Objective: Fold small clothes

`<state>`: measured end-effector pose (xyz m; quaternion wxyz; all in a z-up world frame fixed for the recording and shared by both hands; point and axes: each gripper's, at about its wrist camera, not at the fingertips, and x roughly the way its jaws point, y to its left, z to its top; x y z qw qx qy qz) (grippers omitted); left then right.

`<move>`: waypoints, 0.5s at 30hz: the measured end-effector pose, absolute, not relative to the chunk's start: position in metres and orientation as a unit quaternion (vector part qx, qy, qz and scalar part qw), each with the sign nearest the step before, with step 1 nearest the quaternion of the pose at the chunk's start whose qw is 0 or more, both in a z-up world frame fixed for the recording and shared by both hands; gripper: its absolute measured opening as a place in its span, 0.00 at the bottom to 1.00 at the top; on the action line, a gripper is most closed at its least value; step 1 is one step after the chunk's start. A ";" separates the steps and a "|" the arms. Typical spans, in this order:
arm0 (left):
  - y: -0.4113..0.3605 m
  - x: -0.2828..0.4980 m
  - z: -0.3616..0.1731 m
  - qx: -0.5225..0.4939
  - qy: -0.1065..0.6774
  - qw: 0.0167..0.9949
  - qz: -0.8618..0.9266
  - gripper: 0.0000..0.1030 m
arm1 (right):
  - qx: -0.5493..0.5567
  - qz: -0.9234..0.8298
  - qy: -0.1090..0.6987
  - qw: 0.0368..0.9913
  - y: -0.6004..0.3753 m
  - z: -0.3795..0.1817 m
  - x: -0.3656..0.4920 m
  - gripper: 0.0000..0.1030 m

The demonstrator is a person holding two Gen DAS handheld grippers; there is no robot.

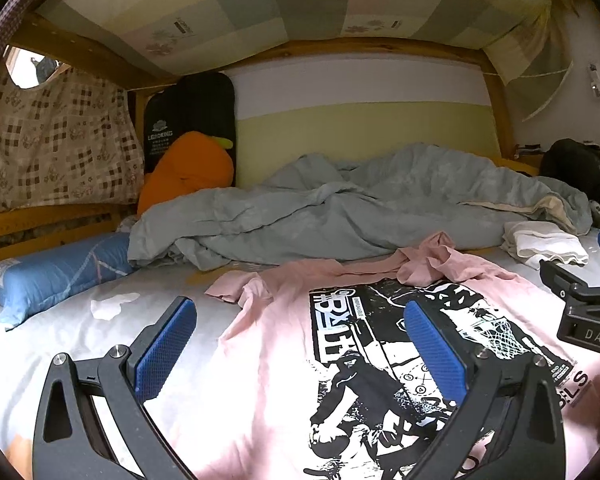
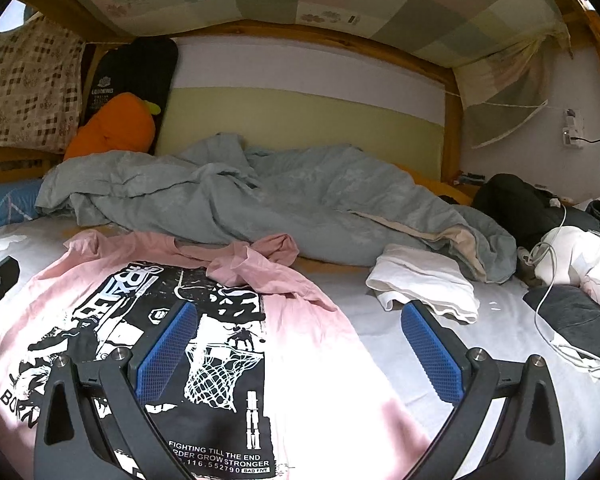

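"fighting till the end", "bad five" on pink t-shirt (image 2: 320, 360); "das" on right hand-held gripper (image 1: 592, 320)

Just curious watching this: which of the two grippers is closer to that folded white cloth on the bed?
Right. The right gripper is open just short of the white cloth; the left gripper hovers open over the pink T-shirt, farther away.

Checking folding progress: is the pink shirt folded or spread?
Spread. The pink shirt lies flat, print up, on the bed; only its far end is bunched.
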<state>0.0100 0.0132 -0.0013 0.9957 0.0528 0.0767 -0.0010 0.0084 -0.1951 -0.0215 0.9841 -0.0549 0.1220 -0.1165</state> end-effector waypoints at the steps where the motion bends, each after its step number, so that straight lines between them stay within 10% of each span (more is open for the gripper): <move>1: 0.013 0.010 -0.001 0.054 0.076 0.996 0.000 1.00 | -0.055 -0.116 0.123 0.984 -0.195 -0.021 0.009 1.00; 15: 0.014 0.014 0.000 0.057 0.093 0.994 0.003 1.00 | -0.060 -0.116 0.137 0.982 -0.194 -0.023 0.015 1.00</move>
